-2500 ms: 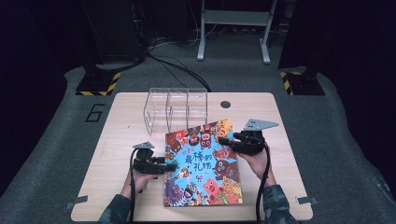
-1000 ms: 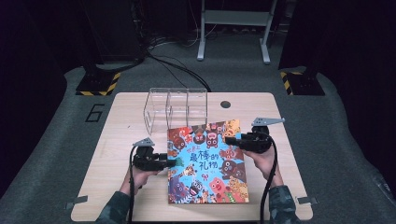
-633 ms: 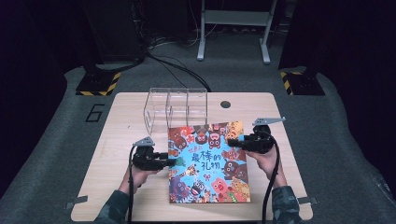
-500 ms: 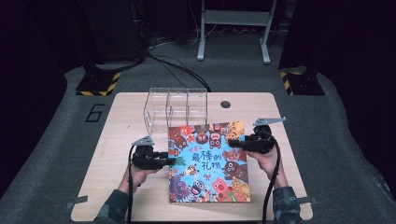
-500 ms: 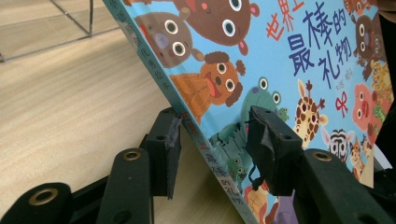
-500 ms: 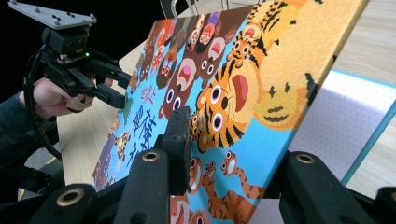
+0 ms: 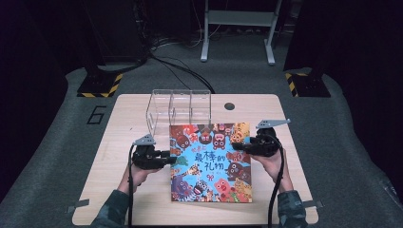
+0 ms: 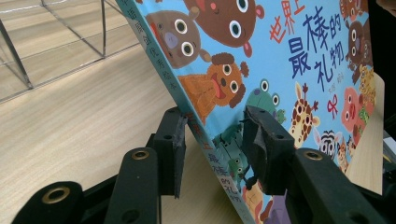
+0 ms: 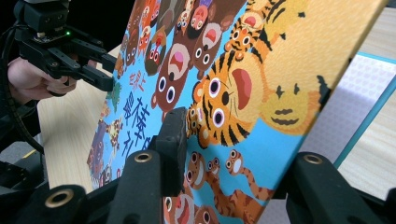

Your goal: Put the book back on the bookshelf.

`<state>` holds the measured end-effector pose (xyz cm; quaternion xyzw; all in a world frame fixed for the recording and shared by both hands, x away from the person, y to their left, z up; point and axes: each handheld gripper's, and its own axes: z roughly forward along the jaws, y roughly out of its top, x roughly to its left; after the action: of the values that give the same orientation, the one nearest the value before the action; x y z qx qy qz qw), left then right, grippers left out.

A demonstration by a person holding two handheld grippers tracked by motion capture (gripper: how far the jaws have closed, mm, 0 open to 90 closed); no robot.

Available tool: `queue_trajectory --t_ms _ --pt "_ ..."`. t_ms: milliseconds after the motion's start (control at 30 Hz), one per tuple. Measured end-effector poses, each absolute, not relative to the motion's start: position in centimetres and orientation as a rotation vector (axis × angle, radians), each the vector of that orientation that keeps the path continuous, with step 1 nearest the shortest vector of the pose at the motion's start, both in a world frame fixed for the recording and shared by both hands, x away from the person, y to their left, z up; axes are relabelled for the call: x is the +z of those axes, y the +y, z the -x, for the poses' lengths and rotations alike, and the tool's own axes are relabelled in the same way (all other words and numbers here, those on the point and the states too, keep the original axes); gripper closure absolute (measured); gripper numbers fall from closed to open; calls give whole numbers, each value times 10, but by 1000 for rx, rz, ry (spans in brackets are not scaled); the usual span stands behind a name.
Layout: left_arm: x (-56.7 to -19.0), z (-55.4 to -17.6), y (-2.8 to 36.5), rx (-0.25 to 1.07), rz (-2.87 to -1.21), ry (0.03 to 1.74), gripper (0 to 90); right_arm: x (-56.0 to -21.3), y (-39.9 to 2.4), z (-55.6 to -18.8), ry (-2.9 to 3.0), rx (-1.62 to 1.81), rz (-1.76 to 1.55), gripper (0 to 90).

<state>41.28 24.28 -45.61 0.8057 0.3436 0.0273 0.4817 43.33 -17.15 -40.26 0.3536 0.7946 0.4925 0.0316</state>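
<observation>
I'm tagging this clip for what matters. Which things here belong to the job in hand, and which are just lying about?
In the job:
- picture book, spine between the left gripper's jaws
- left gripper
- right gripper at the cover's opposite edge

Lying about:
- clear divided box
- table
- floor cables
- metal stand

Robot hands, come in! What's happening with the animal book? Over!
Left gripper astride book's spine edge, jaws just closing. Right gripper on cover's opposite edge, jaws just easing open. Clear rack close behind.

A light wooden table (image 7: 133,118) on grey carpet (image 7: 57,142); behind, dark surroundings, a metal stand (image 7: 237,28), possibly hazard-striped bases (image 7: 97,88).
</observation>
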Motion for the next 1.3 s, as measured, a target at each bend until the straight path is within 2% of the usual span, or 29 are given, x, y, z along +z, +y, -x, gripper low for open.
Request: queue_trajectory --t_ms 1300 --pt "-434 -409 258 211 -1934 805 650 -385 -152 -416 2306 1518 -864 587"
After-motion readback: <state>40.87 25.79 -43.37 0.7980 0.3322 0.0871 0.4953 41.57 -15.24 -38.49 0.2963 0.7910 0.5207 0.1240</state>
